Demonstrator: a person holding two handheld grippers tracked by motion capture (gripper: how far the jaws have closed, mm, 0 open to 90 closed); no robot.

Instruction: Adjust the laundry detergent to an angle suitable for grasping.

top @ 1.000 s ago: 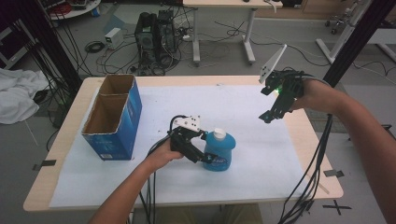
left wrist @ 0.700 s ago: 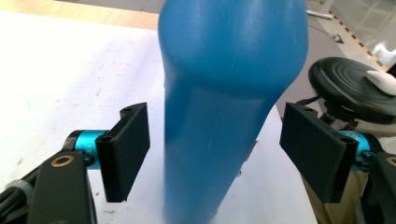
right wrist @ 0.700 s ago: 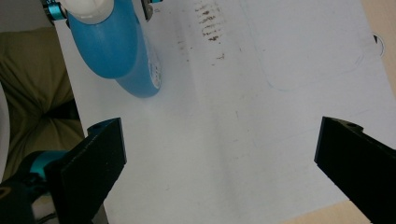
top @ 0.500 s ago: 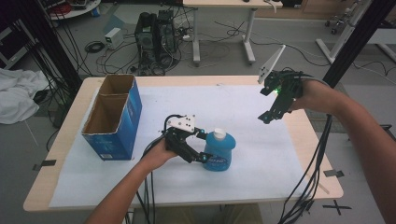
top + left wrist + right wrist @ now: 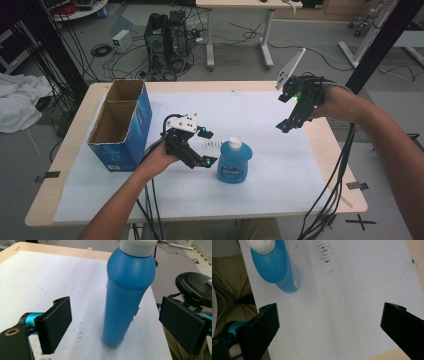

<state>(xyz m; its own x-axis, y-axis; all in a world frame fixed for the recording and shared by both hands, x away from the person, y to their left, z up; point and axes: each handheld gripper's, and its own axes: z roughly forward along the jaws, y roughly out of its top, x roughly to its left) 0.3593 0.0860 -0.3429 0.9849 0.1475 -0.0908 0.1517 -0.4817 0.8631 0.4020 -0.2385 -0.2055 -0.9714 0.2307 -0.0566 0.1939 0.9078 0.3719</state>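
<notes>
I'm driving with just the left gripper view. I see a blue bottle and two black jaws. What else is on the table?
Observer: The high view shows a blue cardboard box with its top open, standing at the table's left side.
Operator: Where's the other gripper?
Observer: The right gripper hangs above the table's right part, jaws open with nothing between them.
Operator: Am I holding the bottle?
Observer: No. From above, the left gripper is just left of the bottle and not touching it. Its jaws have just been opening.

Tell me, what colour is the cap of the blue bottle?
White cap; the left gripper view shows it best.
</notes>
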